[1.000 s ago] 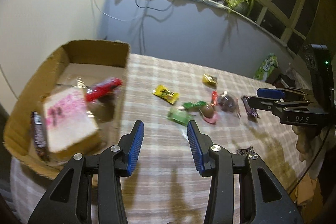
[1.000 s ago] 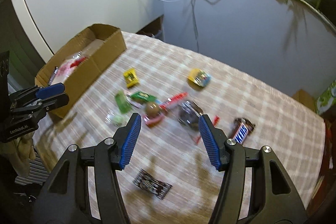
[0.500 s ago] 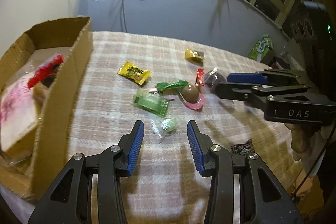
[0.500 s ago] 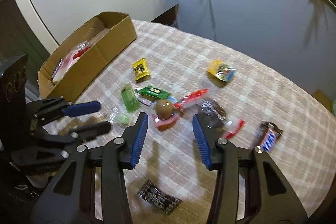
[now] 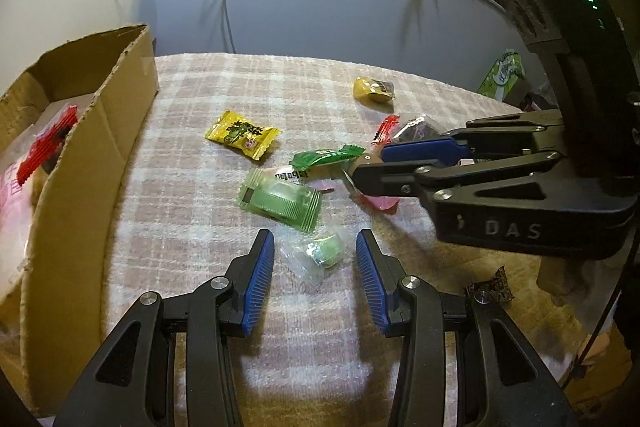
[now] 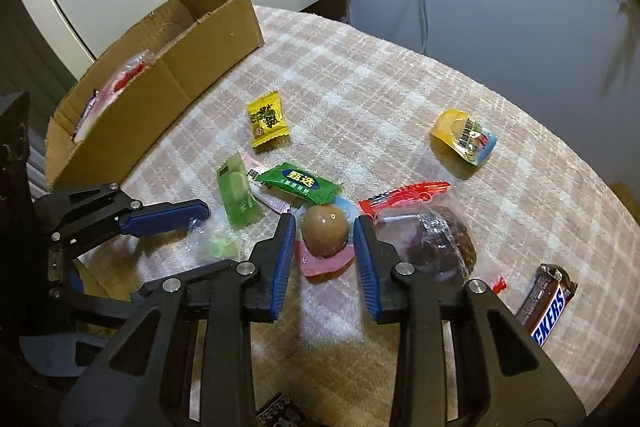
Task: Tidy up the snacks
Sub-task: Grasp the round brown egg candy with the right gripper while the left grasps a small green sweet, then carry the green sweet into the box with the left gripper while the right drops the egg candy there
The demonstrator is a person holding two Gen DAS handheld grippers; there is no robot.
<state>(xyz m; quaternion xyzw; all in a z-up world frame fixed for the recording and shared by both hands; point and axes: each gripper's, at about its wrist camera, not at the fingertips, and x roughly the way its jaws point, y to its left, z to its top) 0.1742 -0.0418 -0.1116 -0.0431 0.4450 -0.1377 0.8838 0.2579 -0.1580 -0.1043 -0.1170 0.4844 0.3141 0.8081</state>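
right fingers [image 6: 323, 219]: closed on brown egg candy [image 6: 323, 235], on table [image 6: 400, 99] | left fingers [image 5: 314, 235]: half open, empty, straddling green candy [image 5: 326, 249] | risk: round egg may slip out during lift; left may pinch only loose wrapper | cardboard box [image 5: 100, 131] well apart

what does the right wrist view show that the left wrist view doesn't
Only the right wrist view: the Snickers bar and the brown egg-shaped snack clamped in the right gripper. Only the left wrist view: the green bag beyond the table's far edge. Both: the cardboard box, the yellow candy and the clear-wrapped green candy.
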